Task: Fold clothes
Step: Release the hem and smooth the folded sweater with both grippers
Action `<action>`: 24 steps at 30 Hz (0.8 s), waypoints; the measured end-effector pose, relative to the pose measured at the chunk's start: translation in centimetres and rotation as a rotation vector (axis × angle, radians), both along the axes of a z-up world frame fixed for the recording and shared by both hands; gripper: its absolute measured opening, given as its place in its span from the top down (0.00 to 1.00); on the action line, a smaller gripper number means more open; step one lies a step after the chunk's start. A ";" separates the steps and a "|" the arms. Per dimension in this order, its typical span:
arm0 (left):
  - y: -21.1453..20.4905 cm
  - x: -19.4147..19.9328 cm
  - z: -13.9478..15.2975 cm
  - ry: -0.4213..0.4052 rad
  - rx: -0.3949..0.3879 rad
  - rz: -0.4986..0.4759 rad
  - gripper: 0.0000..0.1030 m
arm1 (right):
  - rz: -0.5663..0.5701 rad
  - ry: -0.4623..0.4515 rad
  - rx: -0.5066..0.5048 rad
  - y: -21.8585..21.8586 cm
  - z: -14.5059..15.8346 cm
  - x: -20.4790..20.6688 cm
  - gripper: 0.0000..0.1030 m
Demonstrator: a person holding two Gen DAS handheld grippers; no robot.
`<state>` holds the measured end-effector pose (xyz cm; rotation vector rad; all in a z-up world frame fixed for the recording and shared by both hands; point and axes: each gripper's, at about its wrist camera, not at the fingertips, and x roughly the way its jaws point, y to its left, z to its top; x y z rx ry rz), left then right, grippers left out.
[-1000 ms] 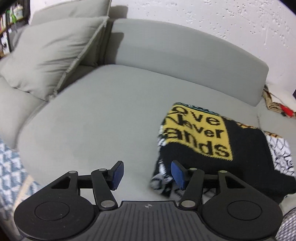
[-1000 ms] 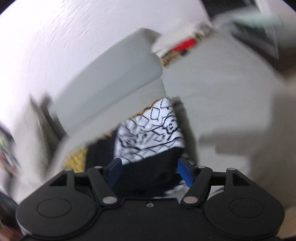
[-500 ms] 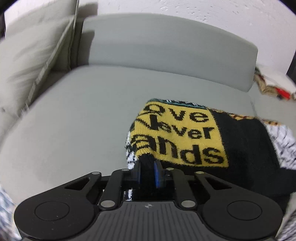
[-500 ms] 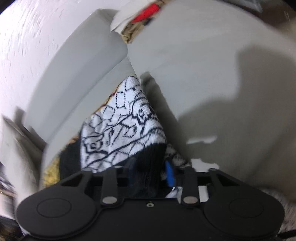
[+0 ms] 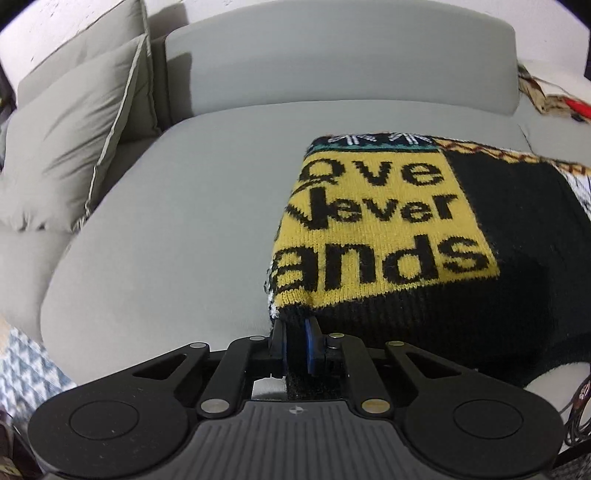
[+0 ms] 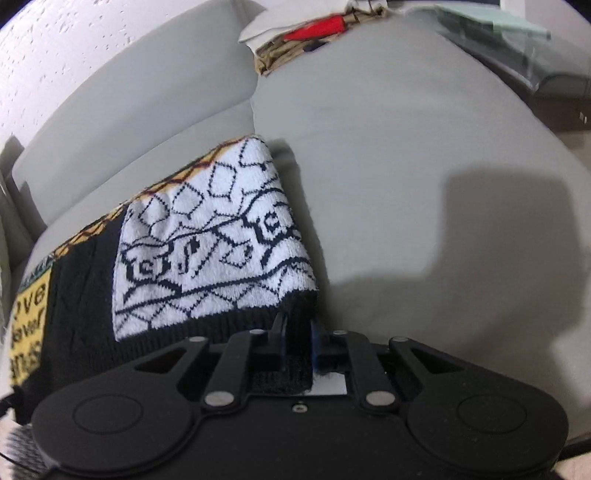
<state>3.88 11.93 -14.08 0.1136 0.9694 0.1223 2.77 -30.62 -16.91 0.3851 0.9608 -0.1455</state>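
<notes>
A knitted sweater (image 5: 424, 236), black with a yellow lettered panel and a white patterned panel, lies folded on the grey sofa seat (image 5: 177, 229). My left gripper (image 5: 295, 341) is shut on the black ribbed hem at the sweater's near left corner. In the right wrist view the same sweater (image 6: 207, 243) shows its white panel. My right gripper (image 6: 297, 341) is shut on the black hem at the near right corner. Both corners are lifted slightly off the seat.
A grey backrest (image 5: 332, 62) runs along the far edge. Grey cushions (image 5: 70, 147) stand at the left. A pile of other clothes with a red item (image 6: 314, 33) lies at the far right. A blue-white patterned fabric (image 5: 22, 369) is at the near left.
Both grippers went from open beside the sweater's near edge to shut on its hem. Both views have drawn closer to the sweater and the hem has risen.
</notes>
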 end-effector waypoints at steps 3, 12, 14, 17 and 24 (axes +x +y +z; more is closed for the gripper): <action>0.9 0.3 1.5 -0.020 -0.033 0.003 0.73 | 0.040 -0.015 -0.047 0.7 1.5 -0.5 0.75; 1.8 -1.3 6.6 -0.223 -0.038 0.036 0.65 | 0.031 -0.194 0.010 -0.4 6.9 -3.3 0.35; 1.1 -0.3 6.6 -0.237 -0.052 0.025 0.66 | 0.012 -0.221 0.033 -0.3 6.9 -2.2 0.45; -0.4 2.4 5.6 -0.225 -0.048 0.009 0.78 | -0.021 -0.226 0.036 0.1 5.9 0.4 0.86; -1.8 9.3 2.9 -0.243 0.021 0.000 0.80 | -0.061 -0.258 0.052 0.8 3.5 8.2 0.90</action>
